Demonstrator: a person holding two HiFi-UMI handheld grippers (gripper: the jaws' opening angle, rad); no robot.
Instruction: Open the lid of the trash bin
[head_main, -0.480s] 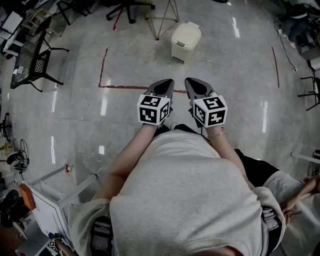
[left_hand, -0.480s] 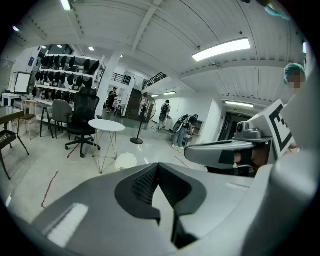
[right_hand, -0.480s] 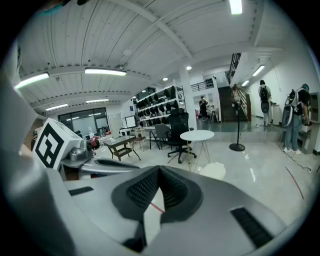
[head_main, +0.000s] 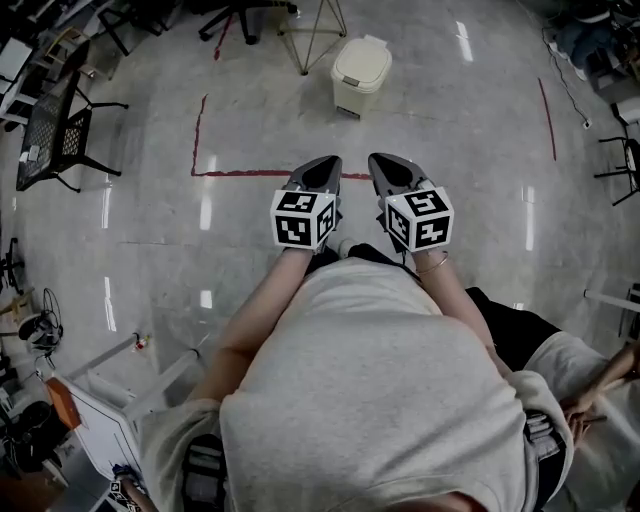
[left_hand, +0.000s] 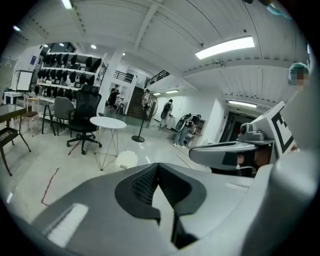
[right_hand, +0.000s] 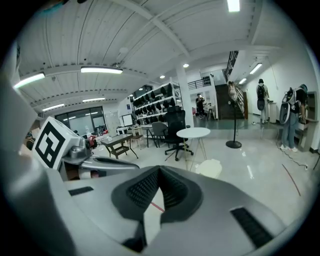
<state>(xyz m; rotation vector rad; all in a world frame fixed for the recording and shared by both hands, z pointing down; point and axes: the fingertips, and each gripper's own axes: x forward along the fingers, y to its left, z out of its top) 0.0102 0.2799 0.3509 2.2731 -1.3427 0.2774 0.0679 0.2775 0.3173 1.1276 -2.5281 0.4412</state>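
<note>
A cream trash bin (head_main: 360, 75) with its lid down stands on the grey floor ahead of me, well beyond both grippers. It also shows as a pale bin (left_hand: 126, 160) in the left gripper view and as a pale bin (right_hand: 210, 168) in the right gripper view, past the jaws. My left gripper (head_main: 325, 166) and right gripper (head_main: 385, 163) are held side by side in front of my body, pointing toward the bin. Both the left gripper (left_hand: 158, 166) and the right gripper (right_hand: 159, 170) have jaw tips together, with nothing between them.
A round white table on wire legs (left_hand: 108, 122) stands just behind the bin, with a black office chair (left_hand: 82, 117) beside it. Red tape lines (head_main: 200, 140) mark the floor. A black mesh chair (head_main: 60, 130) stands at left, and another person (head_main: 590, 390) sits at lower right.
The bin and floor tape have slid slightly up and left in the head view. Both grippers keep the same pose, side by side and shut.
</note>
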